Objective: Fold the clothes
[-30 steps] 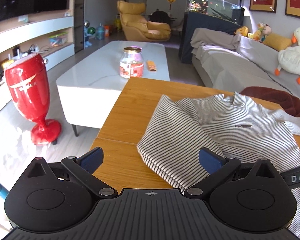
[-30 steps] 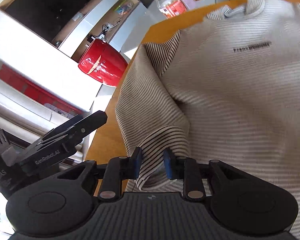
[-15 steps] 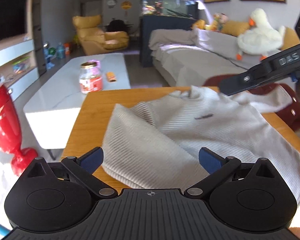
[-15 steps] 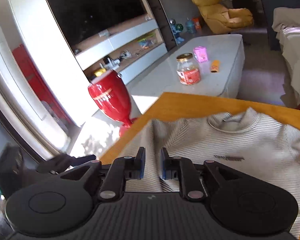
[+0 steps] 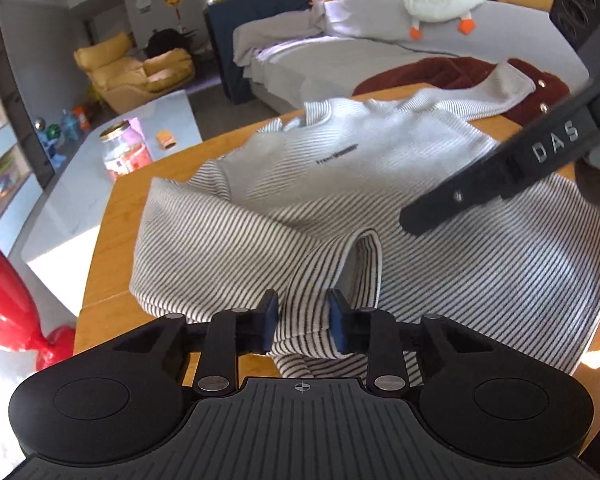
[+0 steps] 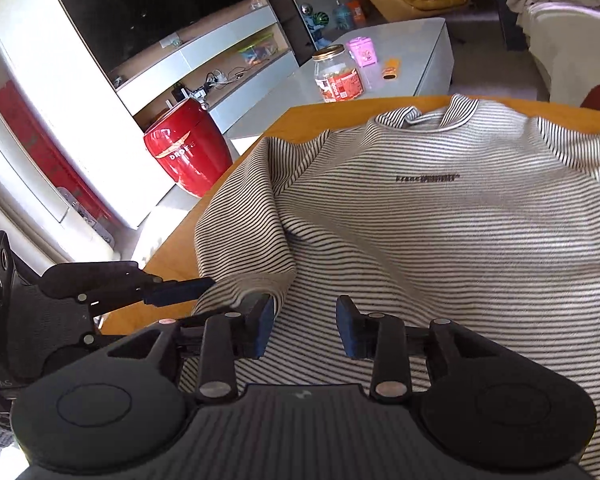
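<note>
Striped sweater (image 5: pixel 340 184) on the bench (image 5: pixel 116 216); left gripper (image 5: pixel 302 322) fingers pinch its folded sleeve, right gripper (image 6: pixel 304 330) fingers spread above; maroon garment (image 5: pixel 440 76) behind.

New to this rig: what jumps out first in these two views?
The striped sweatshirt spread front up across the wooden table, one sleeve folded in over its body. The left gripper is pinching that sleeve's cuff at the near edge, while the right gripper hangs open above the lower body. Behind, a bright red goblet-shaped stand sits on the floor by the TV unit.
</note>
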`<state>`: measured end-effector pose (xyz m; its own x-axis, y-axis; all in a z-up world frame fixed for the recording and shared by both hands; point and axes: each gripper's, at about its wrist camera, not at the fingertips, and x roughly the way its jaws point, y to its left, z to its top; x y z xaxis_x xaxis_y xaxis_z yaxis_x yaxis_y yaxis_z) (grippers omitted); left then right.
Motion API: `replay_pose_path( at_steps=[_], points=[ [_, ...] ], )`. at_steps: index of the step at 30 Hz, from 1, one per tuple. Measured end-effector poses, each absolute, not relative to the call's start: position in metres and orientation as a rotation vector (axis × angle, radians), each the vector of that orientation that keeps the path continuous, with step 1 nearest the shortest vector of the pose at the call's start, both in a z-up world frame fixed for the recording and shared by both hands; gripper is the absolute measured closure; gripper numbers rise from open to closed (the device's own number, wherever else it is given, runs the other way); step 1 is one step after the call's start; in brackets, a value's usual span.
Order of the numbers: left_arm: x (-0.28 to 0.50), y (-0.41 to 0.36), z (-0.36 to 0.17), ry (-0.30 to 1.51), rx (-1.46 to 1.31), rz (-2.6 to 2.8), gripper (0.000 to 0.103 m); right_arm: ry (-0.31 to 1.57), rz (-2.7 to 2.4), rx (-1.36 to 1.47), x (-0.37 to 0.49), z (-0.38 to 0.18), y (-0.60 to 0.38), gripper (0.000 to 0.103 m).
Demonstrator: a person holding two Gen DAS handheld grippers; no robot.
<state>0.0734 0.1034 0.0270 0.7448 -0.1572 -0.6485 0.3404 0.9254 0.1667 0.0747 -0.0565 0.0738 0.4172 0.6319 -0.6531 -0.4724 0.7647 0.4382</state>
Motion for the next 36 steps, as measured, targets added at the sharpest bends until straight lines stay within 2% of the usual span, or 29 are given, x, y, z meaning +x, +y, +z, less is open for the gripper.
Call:
replay_pose_path(
  at_steps=[3,7,8,9,10,12,15,18,21,25,29,33,36],
  points=[
    [0.076,0.109,0.039,0.655,0.253,-0.257,0.081,0.912,0.75,0.264,0.076,0.067,-0.047,0.069],
    [0.083,0.12,0.05,0.644,0.193,-0.219,0.081,0.889,0.785,0.286,0.091,0.056,-0.021,0.069],
    [0.084,0.122,0.053,0.636,0.18,-0.205,0.079,0.872,0.779,0.252,0.096,0.055,-0.013,0.082],
    [0.084,0.124,0.056,0.625,0.164,-0.195,0.075,0.854,0.773,0.219,0.101,0.054,-0.005,0.1],
    [0.084,0.127,0.06,0.614,0.148,-0.187,0.072,0.829,0.764,0.182,0.106,0.056,0.002,0.099],
    [0.082,0.131,0.068,0.586,0.128,-0.169,0.047,0.751,0.738,0.107,0.118,0.069,0.009,0.099],
    [0.086,0.135,0.077,0.552,0.125,-0.143,0.024,0.593,0.699,0.041,0.139,0.113,-0.001,0.1],
    [0.1,0.135,0.077,0.55,0.127,-0.138,0.013,0.438,0.654,-0.007,0.161,0.163,-0.019,0.1],
    [0.129,0.129,0.065,0.572,0.126,-0.132,0.012,0.359,0.613,-0.048,0.181,0.197,-0.038,0.1],
    [0.172,0.116,0.036,0.633,0.167,-0.096,0.013,0.374,0.557,-0.086,0.207,0.201,-0.062,0.1],
    [0.187,0.119,0.018,0.679,0.203,-0.067,0.014,0.444,0.478,-0.101,0.228,0.171,-0.087,0.099],
    [0.18,0.128,0.01,0.706,0.217,-0.042,0.012,0.59,0.388,-0.126,0.247,0.117,-0.105,0.099],
    [0.172,0.139,0.016,0.707,0.188,-0.049,0.012,0.597,0.354,-0.066,0.24,0.105,-0.118,0.094]
  ],
)
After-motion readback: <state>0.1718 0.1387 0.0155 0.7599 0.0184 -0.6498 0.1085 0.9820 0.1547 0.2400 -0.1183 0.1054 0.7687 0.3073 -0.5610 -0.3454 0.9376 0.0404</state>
